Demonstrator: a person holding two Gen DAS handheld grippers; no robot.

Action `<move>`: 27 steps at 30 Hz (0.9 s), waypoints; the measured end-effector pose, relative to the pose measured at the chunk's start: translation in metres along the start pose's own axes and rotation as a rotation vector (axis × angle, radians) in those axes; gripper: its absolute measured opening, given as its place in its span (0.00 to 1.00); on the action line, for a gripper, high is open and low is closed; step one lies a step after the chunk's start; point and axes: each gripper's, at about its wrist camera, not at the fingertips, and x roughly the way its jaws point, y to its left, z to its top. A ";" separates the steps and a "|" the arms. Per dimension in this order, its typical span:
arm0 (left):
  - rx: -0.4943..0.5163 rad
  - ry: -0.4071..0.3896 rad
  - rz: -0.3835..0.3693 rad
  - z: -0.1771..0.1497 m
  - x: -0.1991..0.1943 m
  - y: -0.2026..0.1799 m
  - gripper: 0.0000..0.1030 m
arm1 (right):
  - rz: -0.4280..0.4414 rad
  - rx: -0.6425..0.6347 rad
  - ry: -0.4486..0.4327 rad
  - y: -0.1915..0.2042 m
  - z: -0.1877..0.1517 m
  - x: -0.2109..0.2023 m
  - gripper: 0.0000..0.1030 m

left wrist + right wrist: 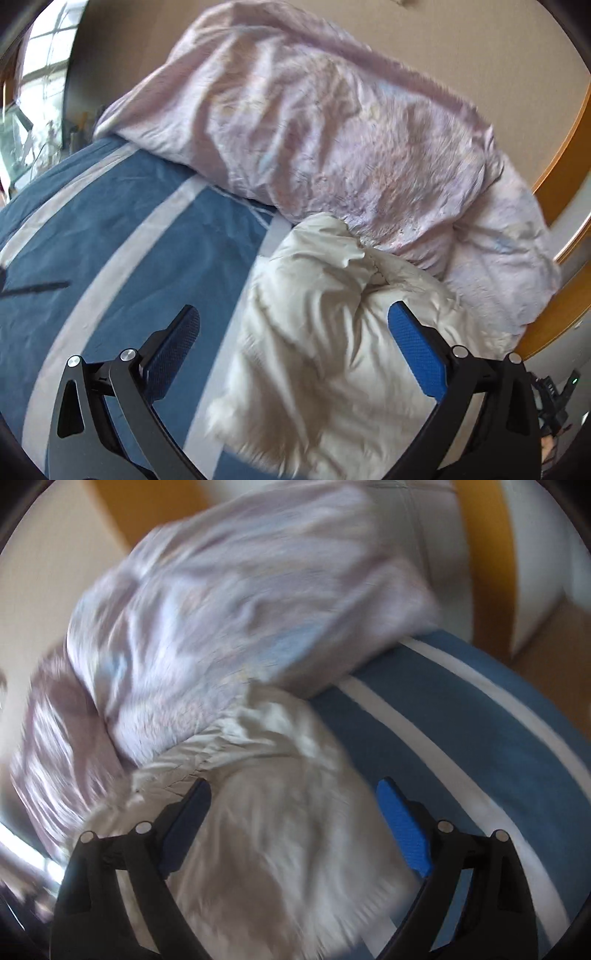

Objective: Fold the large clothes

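A cream-white puffy garment lies bunched on a bed with a blue and white striped cover. My left gripper is open above the garment's near part, its jaws wide apart with nothing between them. In the right wrist view the same garment lies under my right gripper, which is also open and empty. That view is blurred by motion. A pale lilac duvet is heaped behind the garment and partly overlaps its far edge; it also shows in the right wrist view.
A wooden bed frame and beige wall stand behind the duvet. A window is at far left. The striped cover stretches to the right in the right wrist view.
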 end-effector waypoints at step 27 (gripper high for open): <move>-0.428 0.119 -0.220 -0.090 0.008 0.027 0.87 | 0.194 0.377 0.237 -0.048 -0.076 0.028 0.73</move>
